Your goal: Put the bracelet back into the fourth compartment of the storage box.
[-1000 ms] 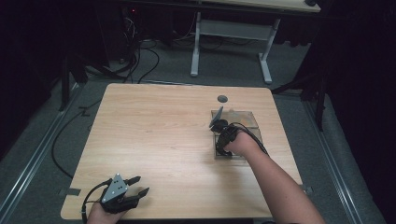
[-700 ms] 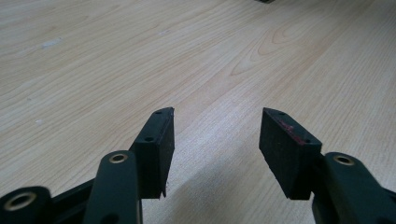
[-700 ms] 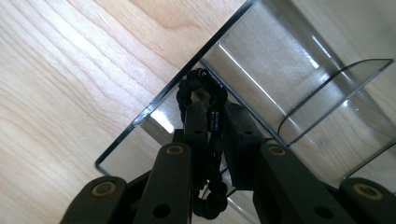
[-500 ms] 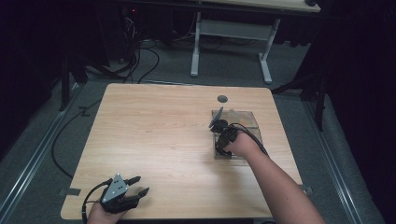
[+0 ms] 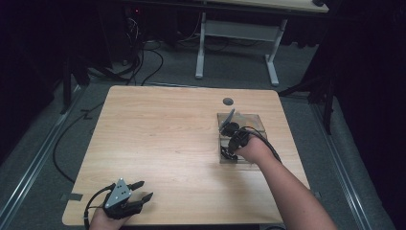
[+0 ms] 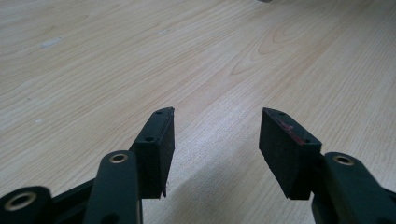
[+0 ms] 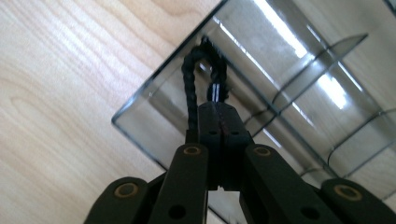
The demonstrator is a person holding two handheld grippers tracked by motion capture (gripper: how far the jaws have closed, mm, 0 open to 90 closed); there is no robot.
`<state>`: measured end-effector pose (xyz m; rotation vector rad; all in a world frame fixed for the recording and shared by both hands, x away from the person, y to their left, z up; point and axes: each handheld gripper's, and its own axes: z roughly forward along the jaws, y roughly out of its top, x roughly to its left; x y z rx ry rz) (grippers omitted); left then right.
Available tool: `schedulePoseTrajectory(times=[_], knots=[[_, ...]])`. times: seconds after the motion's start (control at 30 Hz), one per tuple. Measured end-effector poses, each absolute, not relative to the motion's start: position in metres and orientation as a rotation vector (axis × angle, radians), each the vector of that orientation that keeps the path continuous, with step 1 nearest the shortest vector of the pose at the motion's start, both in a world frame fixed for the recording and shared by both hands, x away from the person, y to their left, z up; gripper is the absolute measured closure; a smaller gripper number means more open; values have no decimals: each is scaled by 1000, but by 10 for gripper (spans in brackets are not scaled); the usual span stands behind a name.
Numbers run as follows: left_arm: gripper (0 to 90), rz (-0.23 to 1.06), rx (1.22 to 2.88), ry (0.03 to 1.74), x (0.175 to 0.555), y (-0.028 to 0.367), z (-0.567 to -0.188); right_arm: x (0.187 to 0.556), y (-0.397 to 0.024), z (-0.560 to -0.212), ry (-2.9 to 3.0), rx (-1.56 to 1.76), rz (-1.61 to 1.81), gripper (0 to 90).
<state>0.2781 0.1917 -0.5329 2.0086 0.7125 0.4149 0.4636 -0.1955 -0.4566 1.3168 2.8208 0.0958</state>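
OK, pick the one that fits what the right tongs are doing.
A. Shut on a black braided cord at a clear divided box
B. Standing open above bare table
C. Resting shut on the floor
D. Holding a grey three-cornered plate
A: in the right gripper view the right tongs are pinched shut on the black cord, which loops over the clear divided box.

A wooden table (image 5: 158, 143) stands on grey floor (image 5: 43, 158); cables (image 5: 143, 62) lie beyond it.

Cord (image 7: 190, 88) seemingly inside tray (image 7: 140, 122)
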Motion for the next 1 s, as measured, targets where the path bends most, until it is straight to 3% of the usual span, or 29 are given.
schedulePoseTrajectory(times=[1.0], knots=[[461, 430, 2012, 717, 277, 191, -533, 403, -223, -429, 2698, 1339, 426, 880]])
